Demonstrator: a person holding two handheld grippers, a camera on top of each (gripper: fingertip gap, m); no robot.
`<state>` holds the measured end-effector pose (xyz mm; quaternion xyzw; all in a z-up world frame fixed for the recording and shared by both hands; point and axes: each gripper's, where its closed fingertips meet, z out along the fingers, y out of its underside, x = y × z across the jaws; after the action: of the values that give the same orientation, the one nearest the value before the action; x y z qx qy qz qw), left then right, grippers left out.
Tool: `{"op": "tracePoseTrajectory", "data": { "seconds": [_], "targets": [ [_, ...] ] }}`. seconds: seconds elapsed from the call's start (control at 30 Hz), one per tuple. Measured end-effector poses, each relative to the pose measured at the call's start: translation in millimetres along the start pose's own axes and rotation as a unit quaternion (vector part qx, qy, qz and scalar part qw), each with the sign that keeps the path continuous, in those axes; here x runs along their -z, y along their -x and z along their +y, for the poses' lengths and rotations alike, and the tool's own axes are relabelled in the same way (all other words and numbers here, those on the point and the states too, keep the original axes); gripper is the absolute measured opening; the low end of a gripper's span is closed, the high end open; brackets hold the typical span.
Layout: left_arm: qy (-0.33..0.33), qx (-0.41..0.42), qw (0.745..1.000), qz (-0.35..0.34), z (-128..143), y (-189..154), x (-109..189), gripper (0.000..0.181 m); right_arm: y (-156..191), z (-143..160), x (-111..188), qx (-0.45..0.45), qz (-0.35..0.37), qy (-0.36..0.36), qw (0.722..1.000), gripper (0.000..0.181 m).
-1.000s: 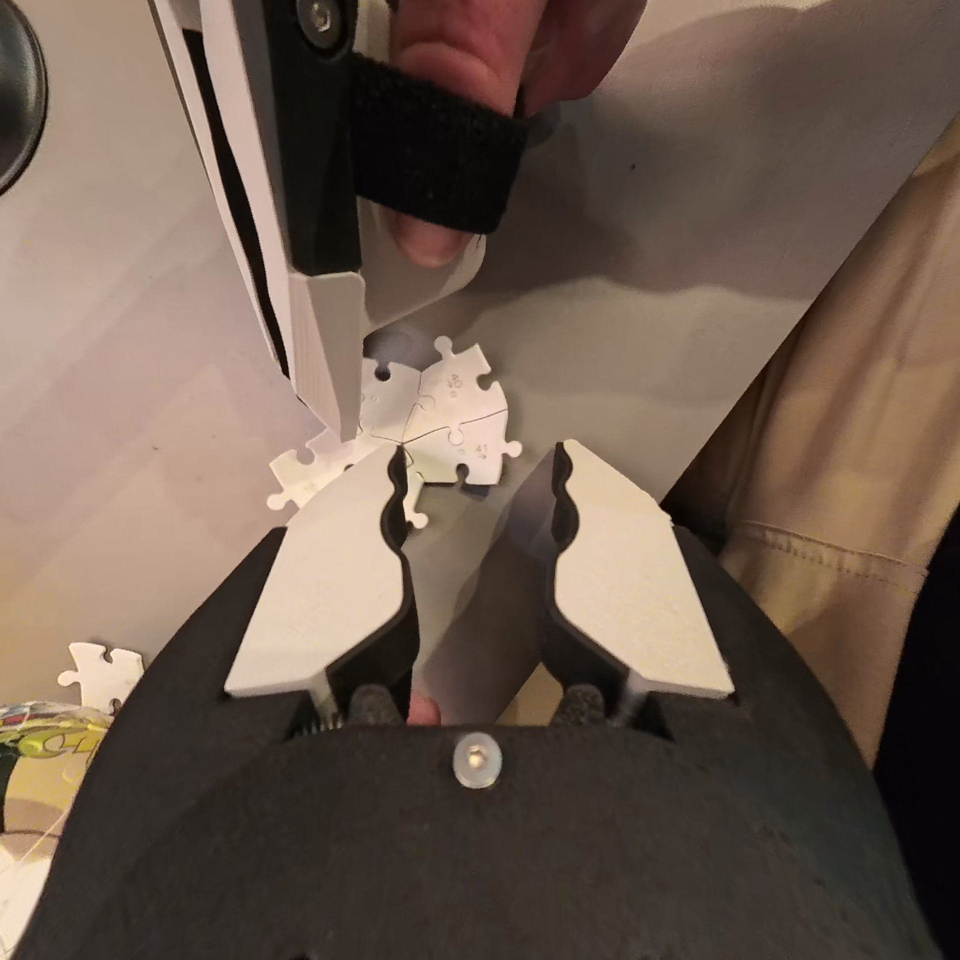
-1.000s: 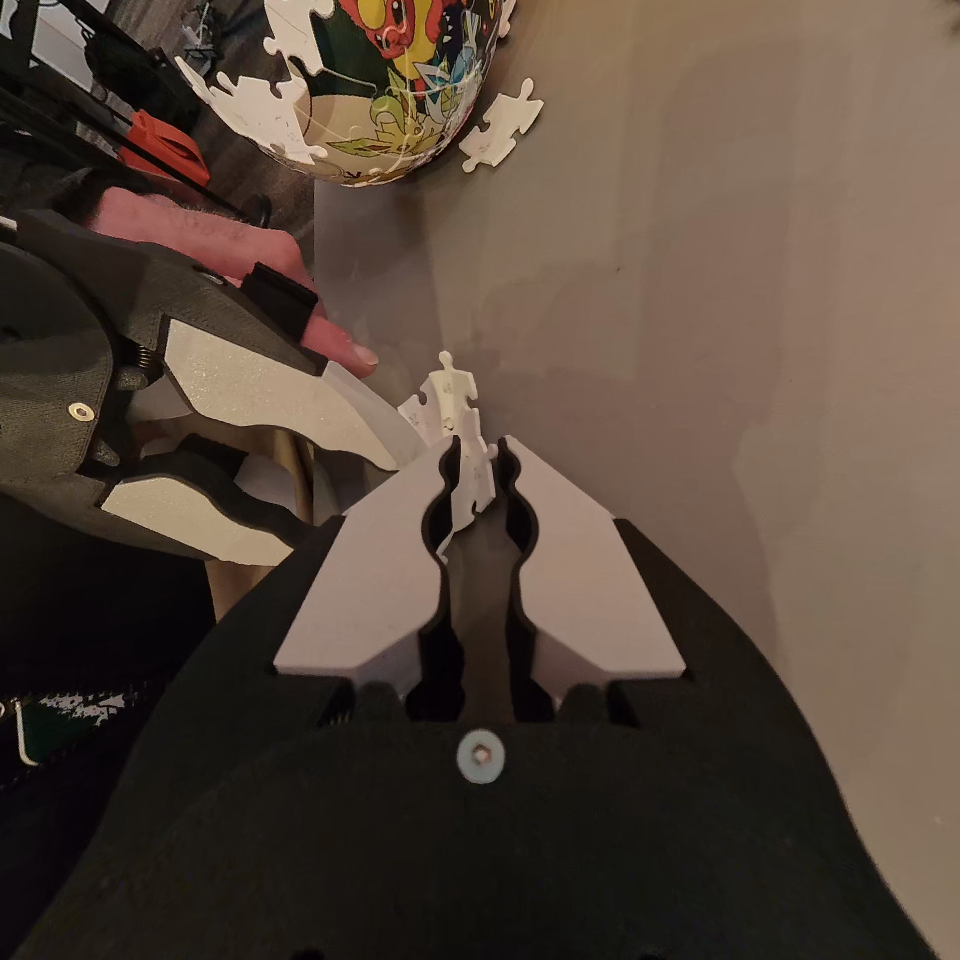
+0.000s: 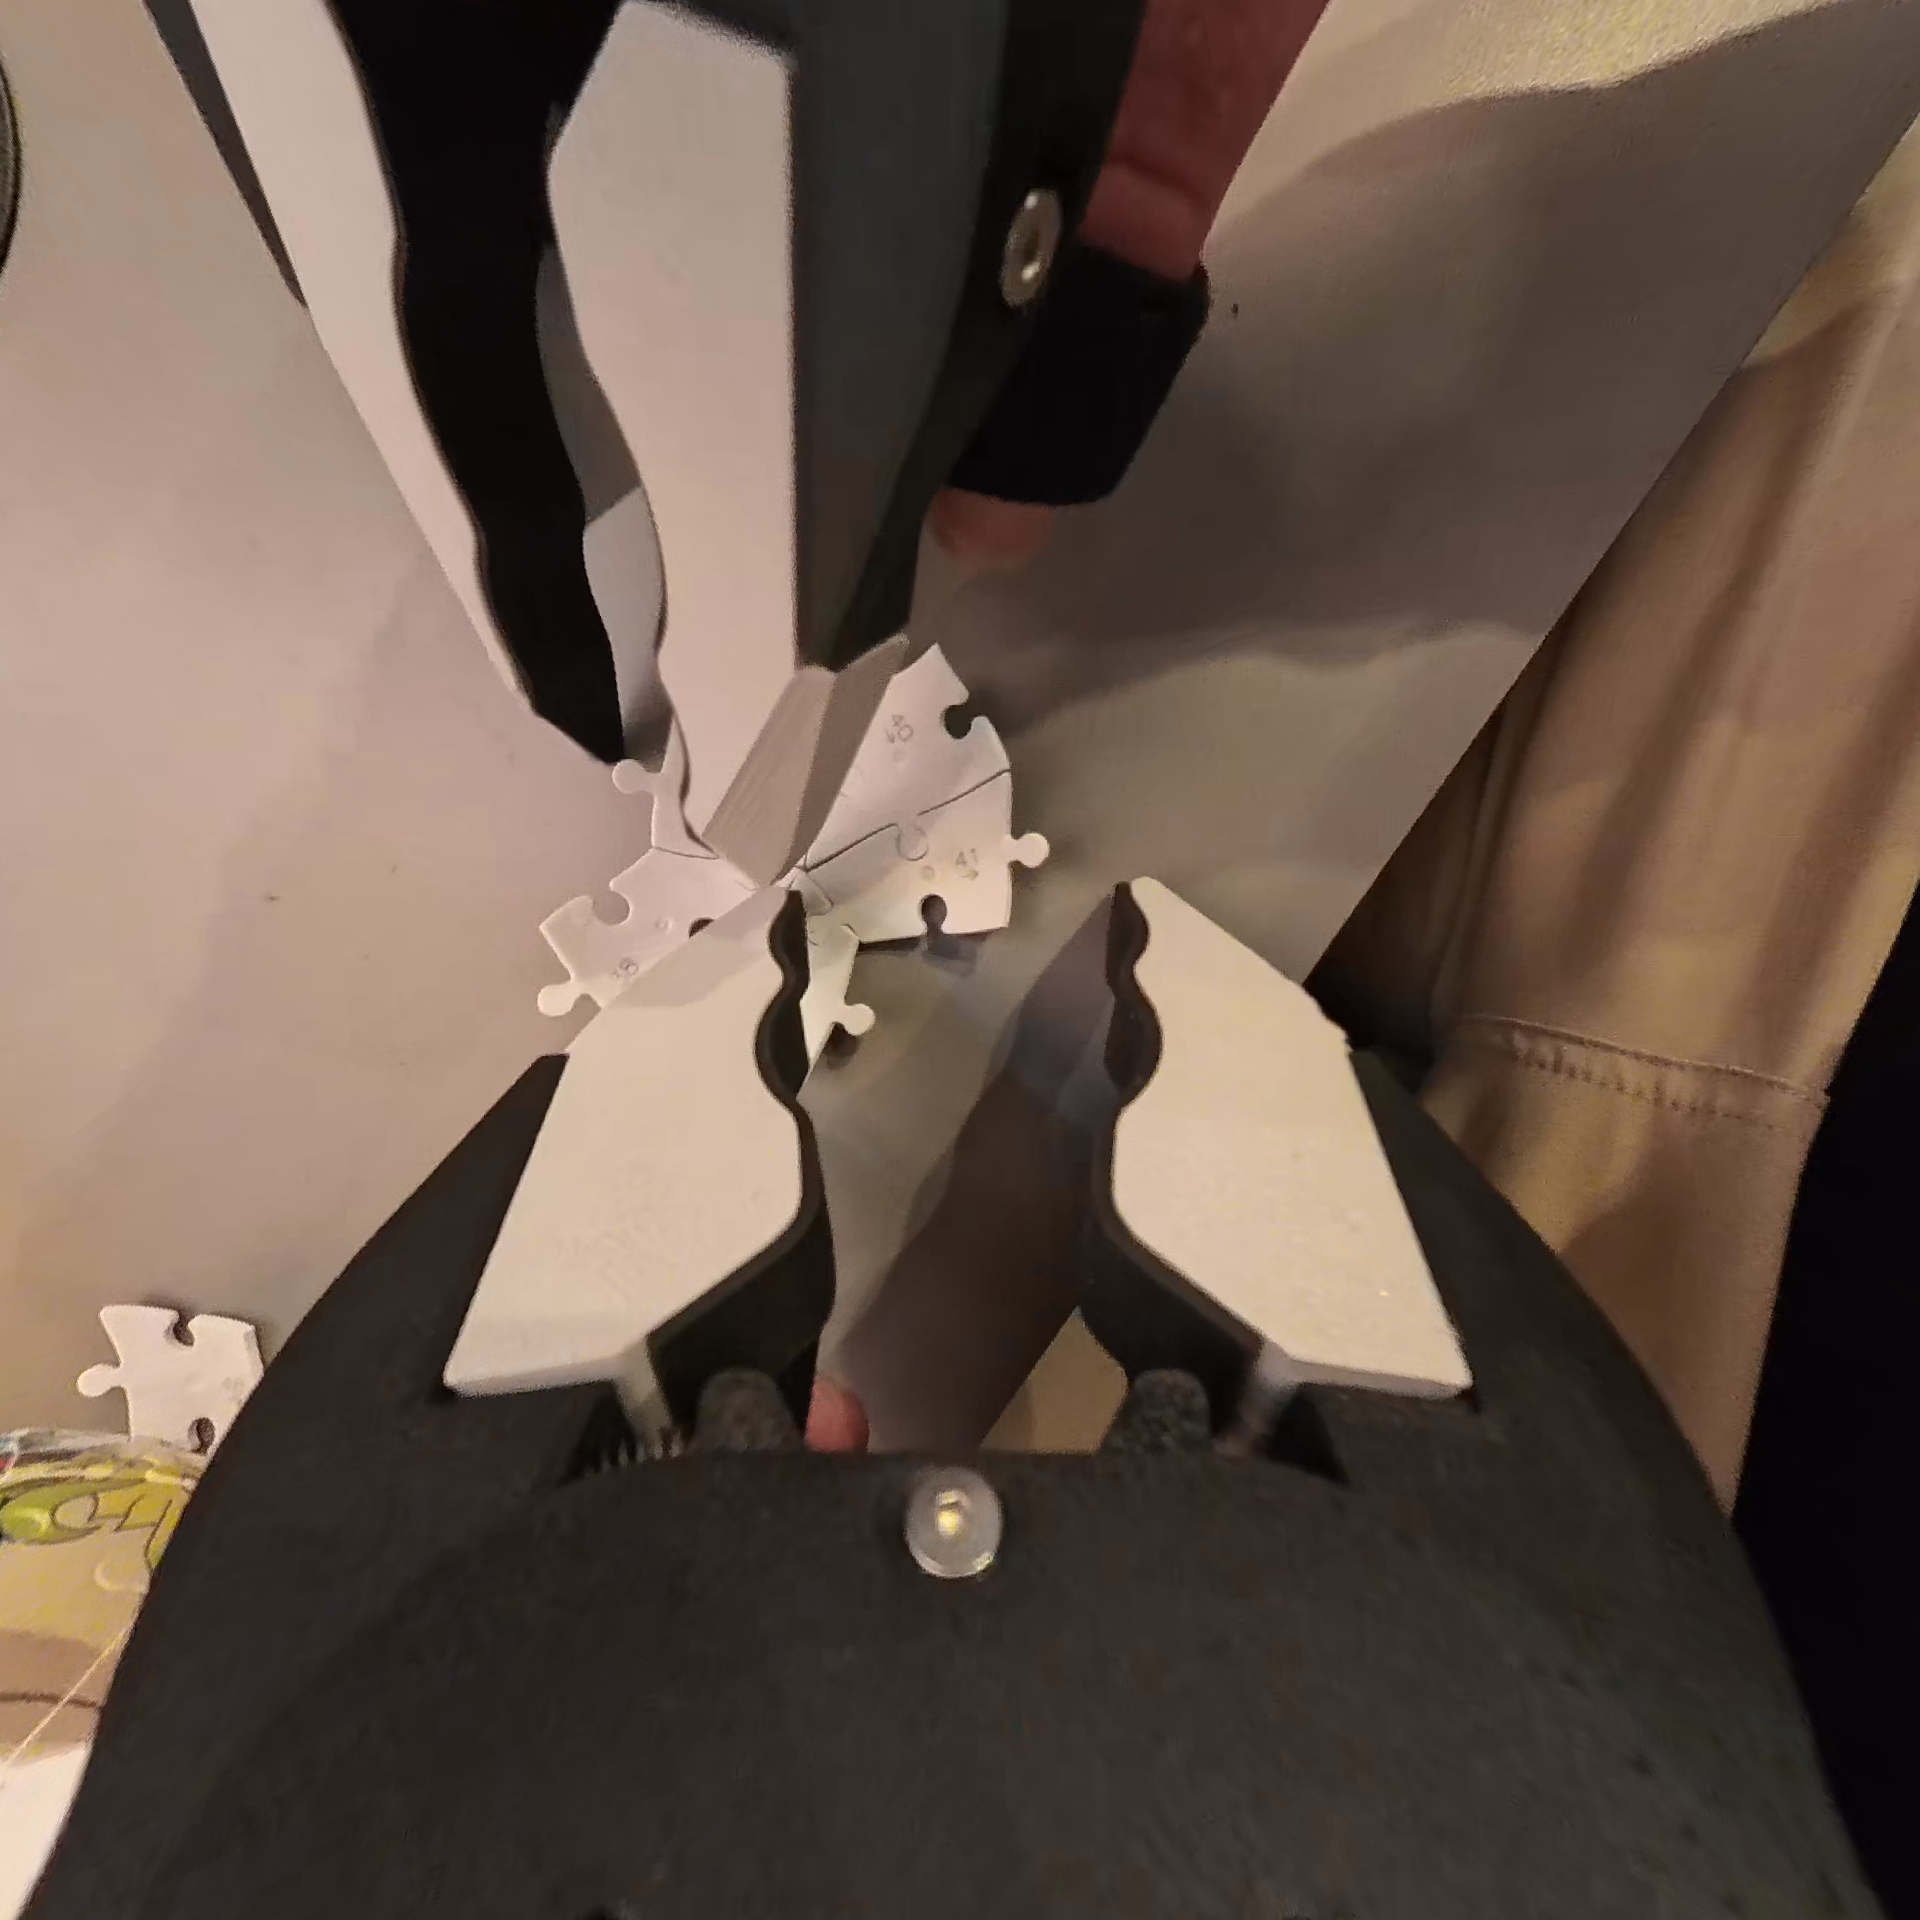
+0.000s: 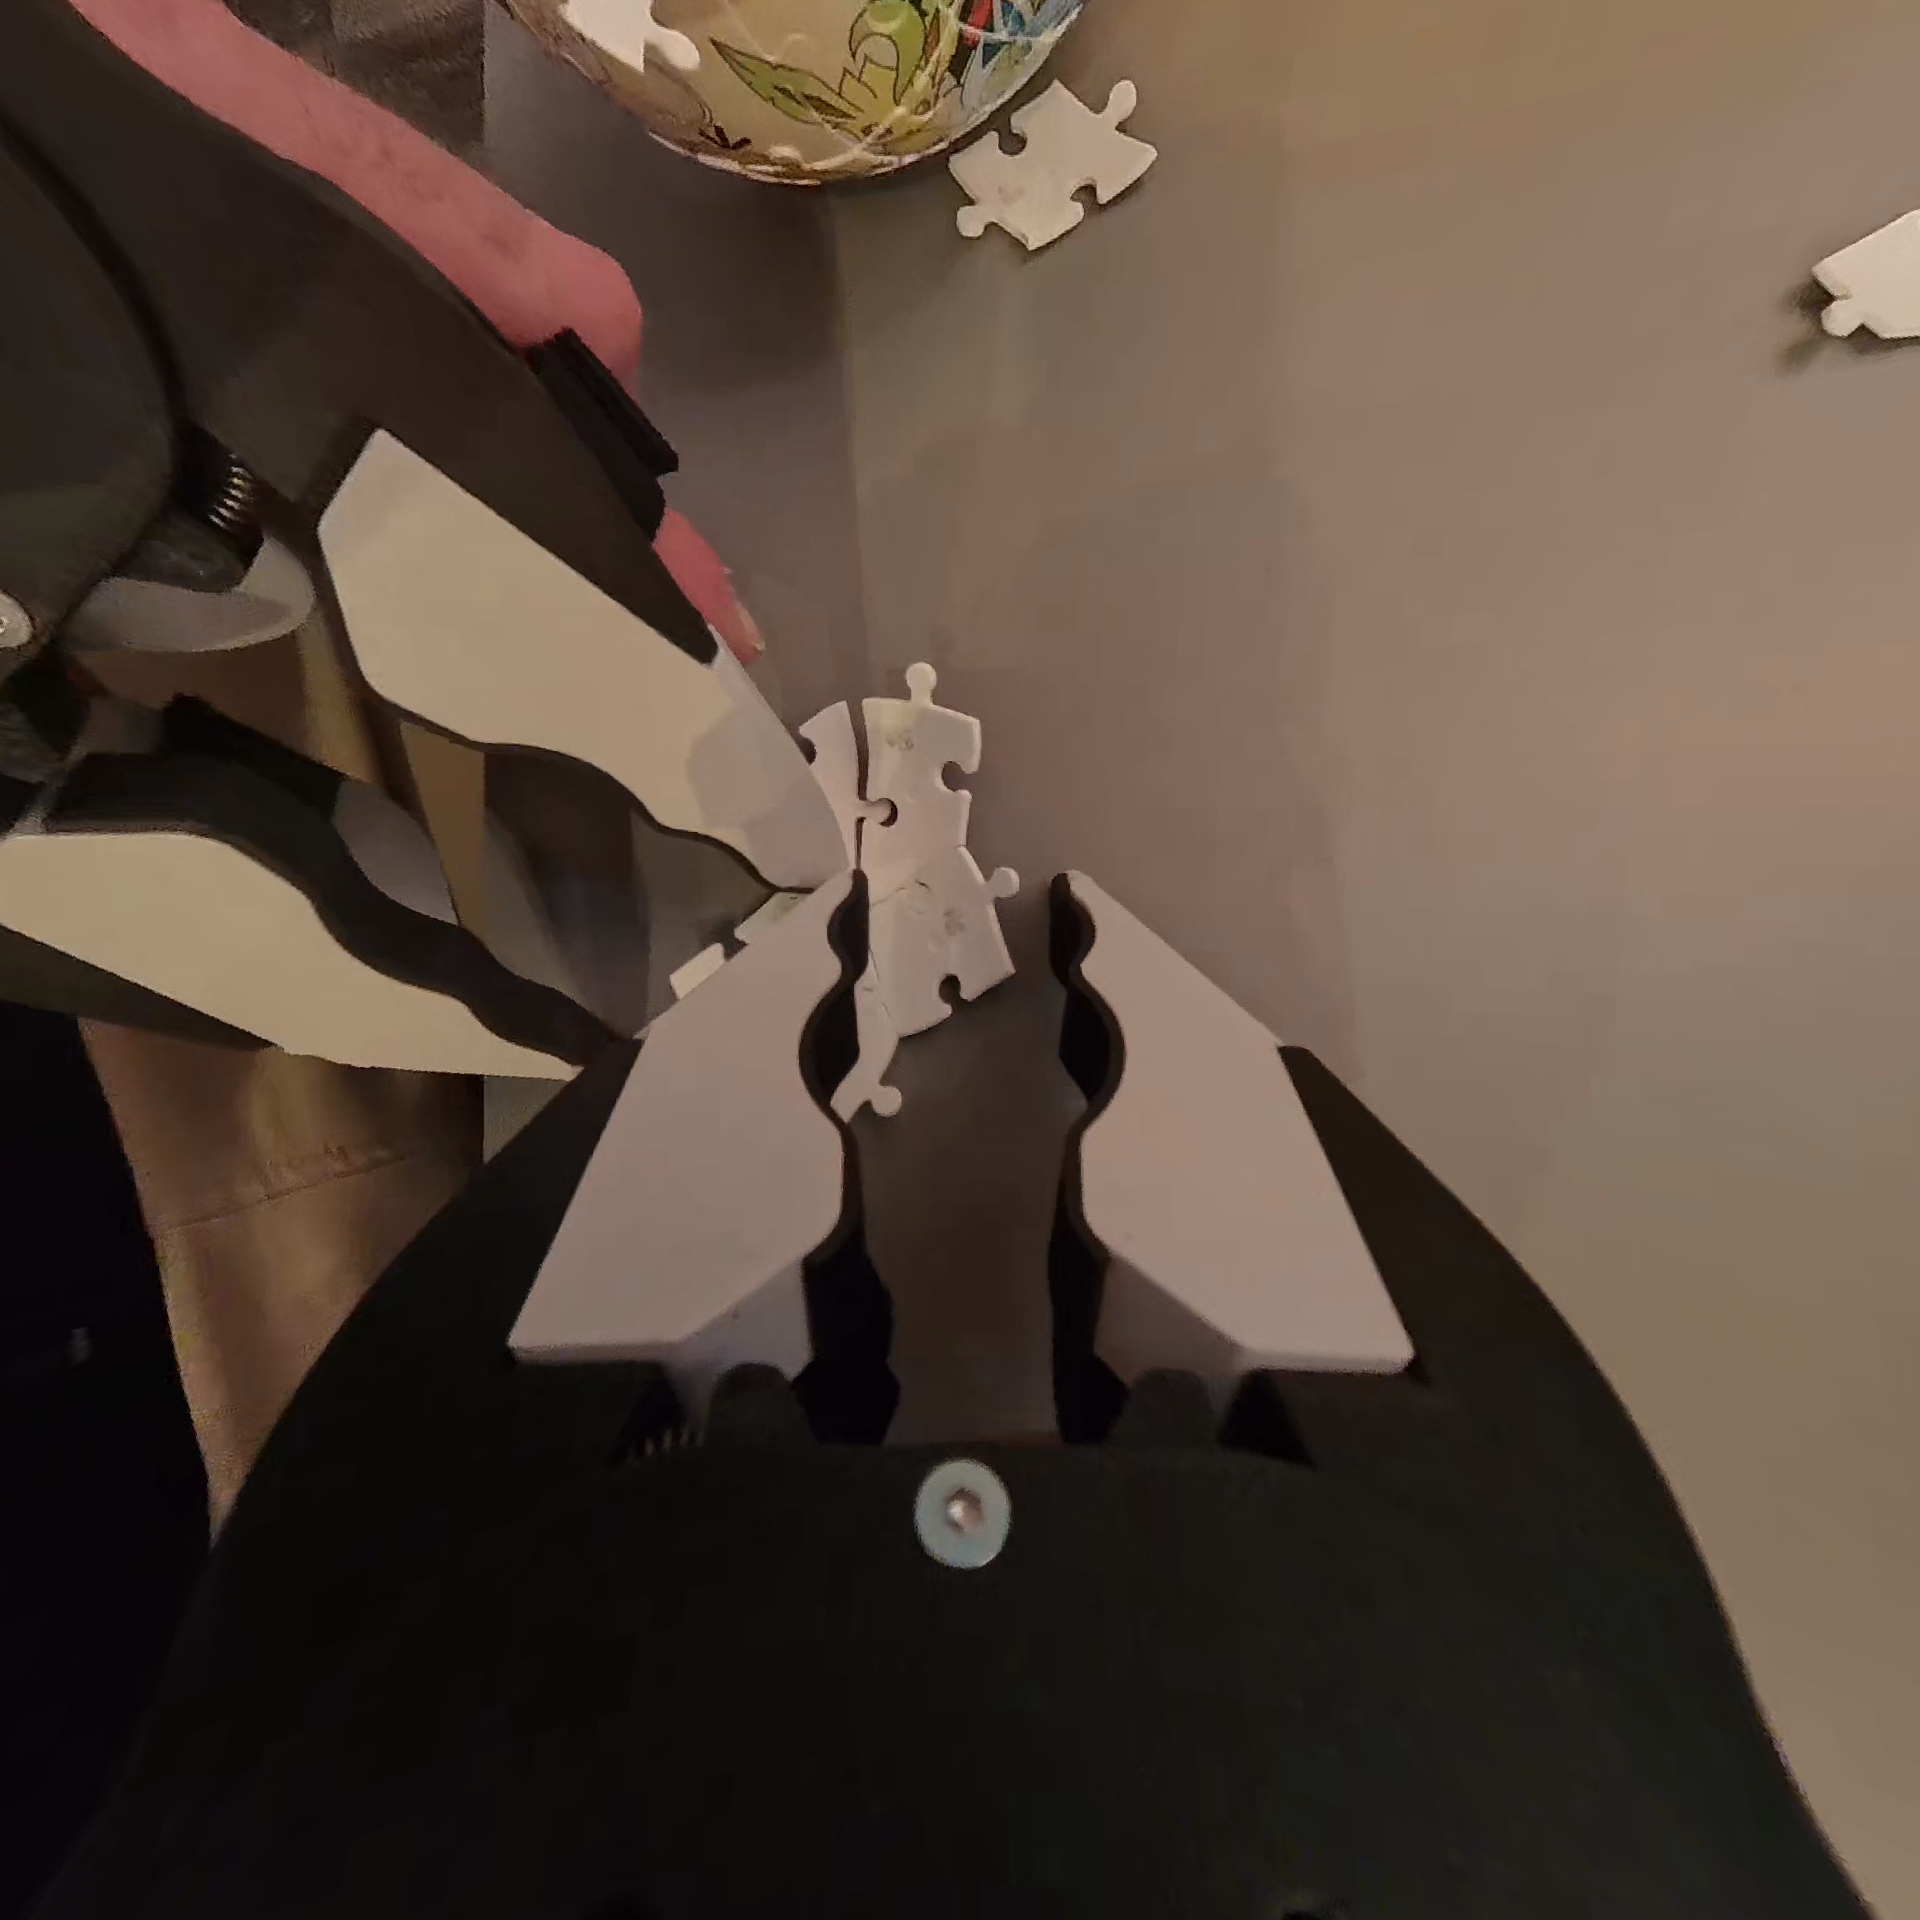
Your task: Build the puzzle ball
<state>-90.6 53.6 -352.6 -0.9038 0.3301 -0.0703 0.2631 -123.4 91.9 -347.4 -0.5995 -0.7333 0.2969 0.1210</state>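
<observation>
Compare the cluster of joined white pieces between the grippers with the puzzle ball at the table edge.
The cluster is a small fan of a few pieces; the ball is a much larger curved shell. The cluster shows only plain white backs; the ball shows colourful printed art. The cluster sits between the left gripper and the right gripper; the ball lies apart, untouched. Both are interlocked puzzle pieces on the grey table.

A cluster of joined white puzzle pieces (image 4: 930,883) lies on the grey table (image 4: 1507,935). At eleven o'clock behind it sits the printed, partly built puzzle ball (image 4: 831,83). One loose white piece (image 4: 1055,166) lies at the ball's four o'clock, another (image 4: 1870,281) farther right.
</observation>
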Motion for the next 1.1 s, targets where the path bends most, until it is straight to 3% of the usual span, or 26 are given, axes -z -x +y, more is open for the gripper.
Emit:
{"op": "tracePoseTrajectory", "data": {
  "seconds": [0.37,0.77,1.1],
  "targets": [
    [-0.009,0.000,1.000,-0.019,3.4,2.6,5.5,0.063,1.7,0.9,0.7,0.016,0.002,-0.002,1.000,0.043],
    [-0.057,0.110,0.989,-0.085,10.7,9.7,30.5,0.064,2.8,0.0,-1.9,0.043,0.014,0.004,0.999,0.040],
    [-0.056,0.171,0.980,-0.085,18.5,2.6,13.7,0.065,9.9,-4.2,-6.9,0.064,0.002,0.003,0.998,0.035]
  ]
}}
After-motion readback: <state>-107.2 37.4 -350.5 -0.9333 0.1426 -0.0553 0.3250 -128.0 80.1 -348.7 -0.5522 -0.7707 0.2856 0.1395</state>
